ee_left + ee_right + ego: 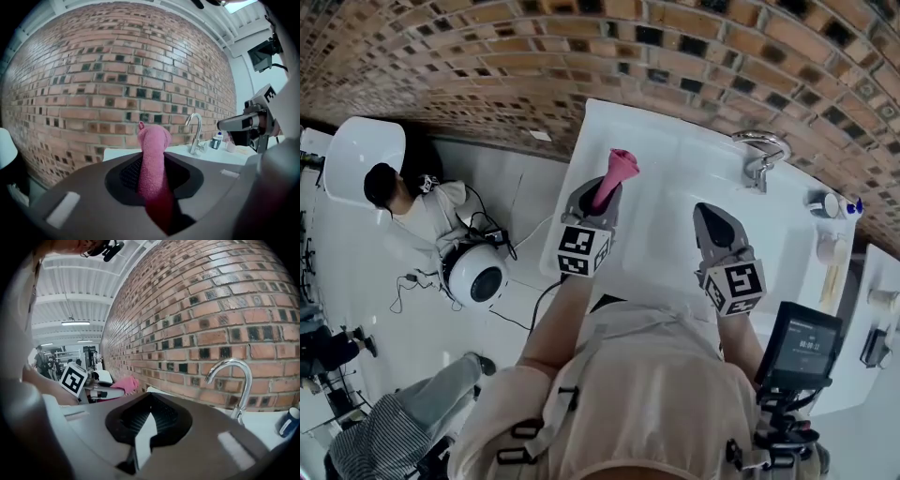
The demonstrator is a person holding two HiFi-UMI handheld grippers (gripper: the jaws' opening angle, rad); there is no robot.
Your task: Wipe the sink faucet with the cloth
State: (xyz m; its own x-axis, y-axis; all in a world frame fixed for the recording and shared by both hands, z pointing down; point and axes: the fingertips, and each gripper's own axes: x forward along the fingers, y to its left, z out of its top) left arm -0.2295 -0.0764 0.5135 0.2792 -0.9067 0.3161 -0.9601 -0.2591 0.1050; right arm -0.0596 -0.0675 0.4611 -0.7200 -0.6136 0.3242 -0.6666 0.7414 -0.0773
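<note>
I've got left gripper (598, 195) clamped on the pink terry cloth (617, 174), which is rolled into a soft tube poking past the jaws, over the glossy white sink (675, 159). Right gripper (711, 214) tips together, empty. Curved chrome faucet (761, 155) well apart from cloth

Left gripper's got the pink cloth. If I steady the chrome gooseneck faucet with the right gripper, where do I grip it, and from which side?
Grip the straight upright stem of the chrome gooseneck faucet, below the arch, coming in over the white sink: the brick wall stands close behind it, and the curved top would likely slip between flat jaws.
</note>
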